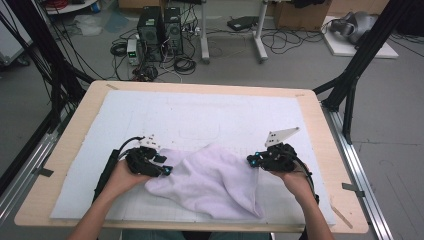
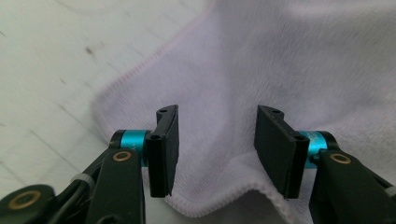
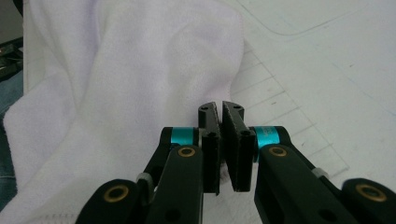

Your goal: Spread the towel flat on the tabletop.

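A: Where's the towel [image 1: 210, 182]?

B: It lies crumpled on the white mat [image 1: 200, 120] that covers the worktop [image 1: 320, 125], toward the near edge, between the 2 hands. It's pale lilac with a stitched hem, bunched into soft folds rather than spread flat.

A: And the left gripper [image 1: 167, 170]?

B: At the towel's left edge. In the left gripper view its 2 jaws stand apart over the cloth, released, with the towel's hemmed corner below and between them; the pads [image 2: 168, 140] don't press on it.

A: The right gripper [image 1: 251, 161]?

B: At the towel's right side, just where the cloth rises to a peak. In the right gripper view the jaws are clenched nearly together, and a bit of towel fabric sits pinched between them low down, so it's grasping the towel. The rest of the towel drapes off to the left of those jaws, with the mat's grid lines to the right.

A: Anything beyond the towel?

B: Past the worktop's far edge, 2 computer towers [image 1: 160, 30] on the floor among cables.
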Motion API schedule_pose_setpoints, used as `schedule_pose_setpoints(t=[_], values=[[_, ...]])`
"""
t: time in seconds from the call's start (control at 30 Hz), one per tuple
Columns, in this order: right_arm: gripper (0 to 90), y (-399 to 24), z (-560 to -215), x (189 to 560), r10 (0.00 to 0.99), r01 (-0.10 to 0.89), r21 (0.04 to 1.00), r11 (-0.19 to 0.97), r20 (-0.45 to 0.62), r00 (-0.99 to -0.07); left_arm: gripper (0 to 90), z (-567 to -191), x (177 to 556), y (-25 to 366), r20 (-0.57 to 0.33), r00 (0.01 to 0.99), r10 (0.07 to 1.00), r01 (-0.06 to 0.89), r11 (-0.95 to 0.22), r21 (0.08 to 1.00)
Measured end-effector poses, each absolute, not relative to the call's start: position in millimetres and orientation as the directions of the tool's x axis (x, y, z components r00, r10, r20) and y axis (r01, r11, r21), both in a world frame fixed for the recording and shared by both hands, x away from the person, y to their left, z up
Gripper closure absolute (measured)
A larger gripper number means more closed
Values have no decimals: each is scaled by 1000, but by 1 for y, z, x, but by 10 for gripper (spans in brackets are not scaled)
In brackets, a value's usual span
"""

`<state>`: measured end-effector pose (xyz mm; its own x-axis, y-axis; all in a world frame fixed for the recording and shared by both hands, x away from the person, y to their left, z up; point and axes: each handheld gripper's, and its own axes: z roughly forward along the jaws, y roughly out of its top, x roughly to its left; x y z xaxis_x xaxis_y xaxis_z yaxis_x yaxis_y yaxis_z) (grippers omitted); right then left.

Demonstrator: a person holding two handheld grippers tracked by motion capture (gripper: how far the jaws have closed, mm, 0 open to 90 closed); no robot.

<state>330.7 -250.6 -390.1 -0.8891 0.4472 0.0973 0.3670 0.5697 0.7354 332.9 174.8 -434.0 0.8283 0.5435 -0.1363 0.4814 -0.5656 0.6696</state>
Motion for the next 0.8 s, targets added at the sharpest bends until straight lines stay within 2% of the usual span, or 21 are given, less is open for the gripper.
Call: schedule_pose_setpoints(t=[0.03, 0.13, 0.3, 0.47, 0.73, 0.8], values=[[856, -251, -391, 330, 445, 365, 735, 571, 96, -891, 559, -435, 332, 178, -135, 827, 546, 477, -553, 683], [854, -252, -396, 327, 446, 372, 732, 571, 104, -889, 726, -437, 329, 181, -96, 824, 558, 456, -555, 695], [852, -251, -402, 323, 444, 370, 736, 566, 106, -890, 838, -438, 323, 181, -39, 830, 556, 413, -567, 713], [852, -250, -401, 322, 439, 359, 740, 568, 97, -893, 857, -435, 320, 182, -29, 834, 551, 397, -563, 725], [862, -247, -385, 336, 464, 359, 752, 552, 80, -882, 862, -406, 334, 189, -84, 793, 604, 403, -416, 815], [866, -245, -377, 346, 474, 358, 754, 551, 70, -878, 864, -394, 345, 188, -75, 770, 633, 404, -393, 826]])
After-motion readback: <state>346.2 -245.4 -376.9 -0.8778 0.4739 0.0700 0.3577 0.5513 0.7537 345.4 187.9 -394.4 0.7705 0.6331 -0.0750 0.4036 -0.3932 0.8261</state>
